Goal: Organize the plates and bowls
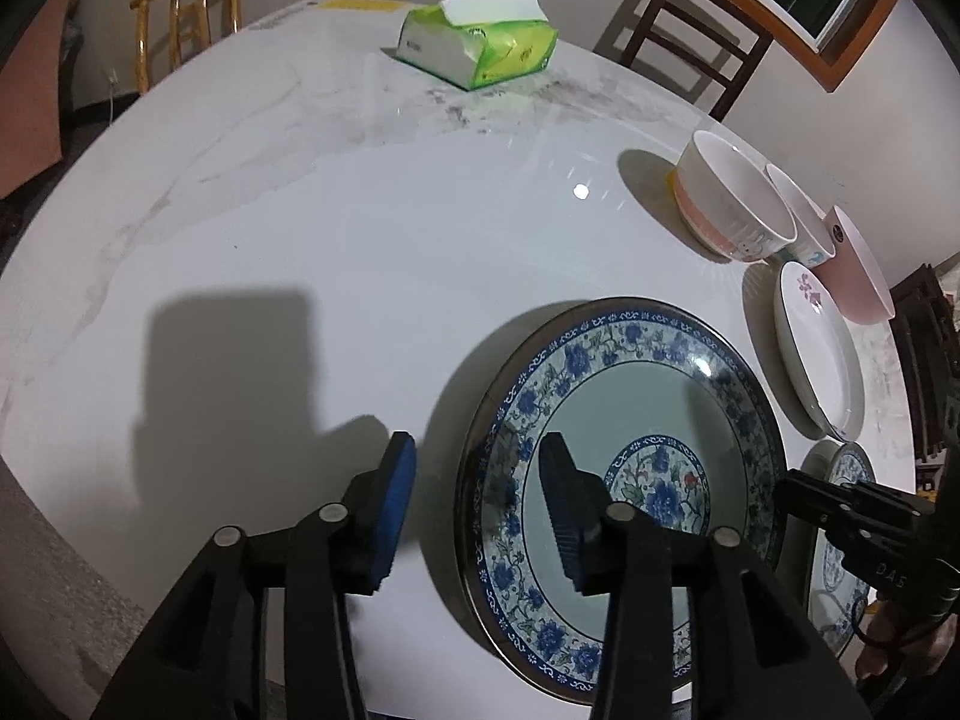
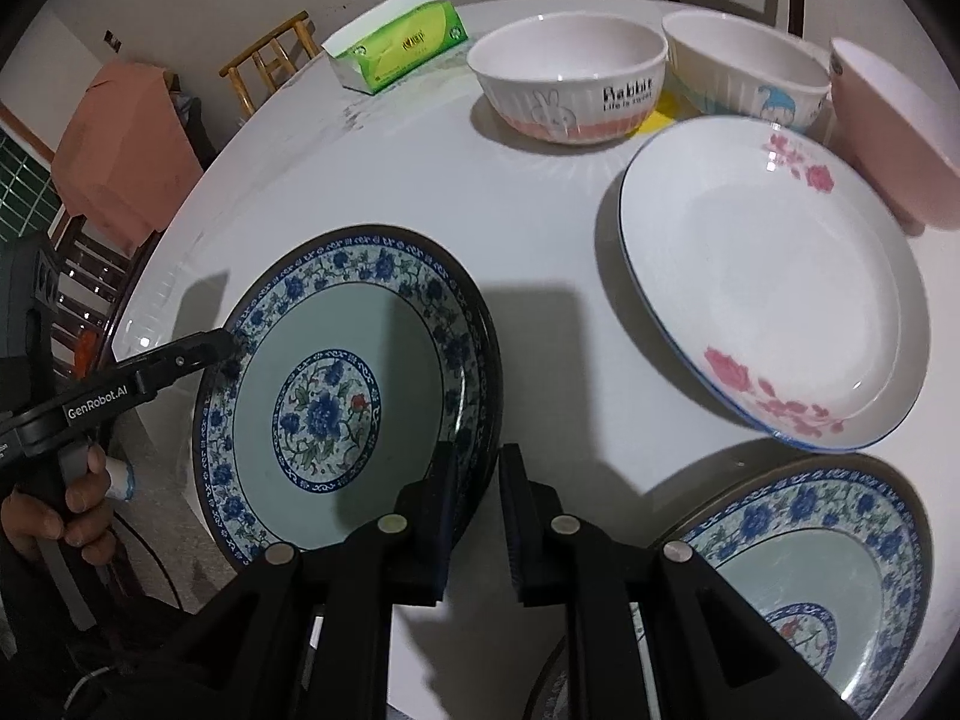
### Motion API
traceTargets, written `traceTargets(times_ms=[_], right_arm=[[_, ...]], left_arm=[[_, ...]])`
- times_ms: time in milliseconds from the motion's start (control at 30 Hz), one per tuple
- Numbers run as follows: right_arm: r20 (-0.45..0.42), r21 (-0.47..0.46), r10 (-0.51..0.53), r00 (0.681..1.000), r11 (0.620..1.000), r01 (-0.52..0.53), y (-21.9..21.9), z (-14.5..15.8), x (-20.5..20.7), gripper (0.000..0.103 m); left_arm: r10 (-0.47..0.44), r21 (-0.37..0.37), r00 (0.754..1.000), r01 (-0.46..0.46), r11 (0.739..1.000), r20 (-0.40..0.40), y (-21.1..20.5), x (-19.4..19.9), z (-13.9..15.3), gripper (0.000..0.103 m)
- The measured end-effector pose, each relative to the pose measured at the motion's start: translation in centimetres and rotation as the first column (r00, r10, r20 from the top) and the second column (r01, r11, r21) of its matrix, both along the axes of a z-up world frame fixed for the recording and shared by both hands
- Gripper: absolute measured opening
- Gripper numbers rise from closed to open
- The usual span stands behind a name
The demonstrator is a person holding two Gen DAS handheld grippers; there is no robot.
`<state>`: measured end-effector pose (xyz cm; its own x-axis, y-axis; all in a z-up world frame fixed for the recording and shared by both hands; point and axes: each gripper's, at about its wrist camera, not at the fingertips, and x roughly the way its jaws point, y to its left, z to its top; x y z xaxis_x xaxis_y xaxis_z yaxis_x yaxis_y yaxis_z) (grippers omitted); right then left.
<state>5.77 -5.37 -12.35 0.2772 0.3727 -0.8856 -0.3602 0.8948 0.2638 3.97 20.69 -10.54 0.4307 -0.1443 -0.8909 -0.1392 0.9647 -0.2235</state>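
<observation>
A blue-flowered plate (image 1: 630,390) (image 2: 336,324) lies on the white table (image 1: 300,210) near its front edge. My left gripper (image 1: 480,504) (image 2: 225,348) is open and straddles the plate's left rim, one pad outside on the table side, the other over the plate's well. My right gripper (image 2: 480,510) (image 1: 792,489) is shut on the plate's opposite rim. A second blue-flowered plate (image 2: 810,540) lies to the right. Behind it sits a white plate with pink flowers (image 2: 768,288) (image 1: 816,348).
At the back right stand a rabbit bowl (image 2: 564,78) (image 1: 732,204), a white ribbed bowl (image 2: 744,72) and a pink bowl (image 2: 888,126). A green tissue pack (image 1: 480,42) lies at the far side. Wooden chairs (image 1: 186,24) ring the table. A person's hand (image 2: 78,498) holds the left gripper.
</observation>
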Motion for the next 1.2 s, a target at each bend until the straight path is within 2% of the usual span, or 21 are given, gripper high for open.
traceTargets(times_ms=[267,567,833,1000,1100,1200], right_arm=[[0.052,0.009,0.000,0.999,1.000,-0.001,-0.9,1.4,-0.7,0.016],[0.081,0.065,-0.022,0.996,0.998,0.016,-4.0,3.7,-2.7,0.016],[0.114,0.128,-0.071,0.991,0.990,0.056,-8.9,5.9,-5.0,0.016],[0.191,0.182,-0.132,0.973,0.978,0.097,-13.0,7.3,-6.5,0.017],[0.218,0.160,-0.164,0.962,0.979,0.130,-15.5,7.4,-7.2,0.018],[0.189,0.140,-0.197,0.962,0.975,0.173,-18.1,6.7,-7.4,0.018]], left_arm=[[0.001,0.008,0.999,-0.001,1.000,0.037,-1.1,-0.7,1.5,0.041],[-0.082,-0.069,0.994,0.088,0.994,0.075,-6.3,-2.1,3.7,0.043],[-0.227,-0.180,0.968,0.244,0.953,0.108,-12.8,-3.1,4.6,0.046],[-0.287,-0.224,0.952,0.303,0.926,0.103,-16.2,-3.5,3.8,0.048],[-0.325,-0.232,0.941,0.339,0.912,0.097,-18.1,-3.8,3.2,0.048],[-0.349,-0.239,0.933,0.360,0.902,0.087,-19.4,-3.8,2.6,0.048]])
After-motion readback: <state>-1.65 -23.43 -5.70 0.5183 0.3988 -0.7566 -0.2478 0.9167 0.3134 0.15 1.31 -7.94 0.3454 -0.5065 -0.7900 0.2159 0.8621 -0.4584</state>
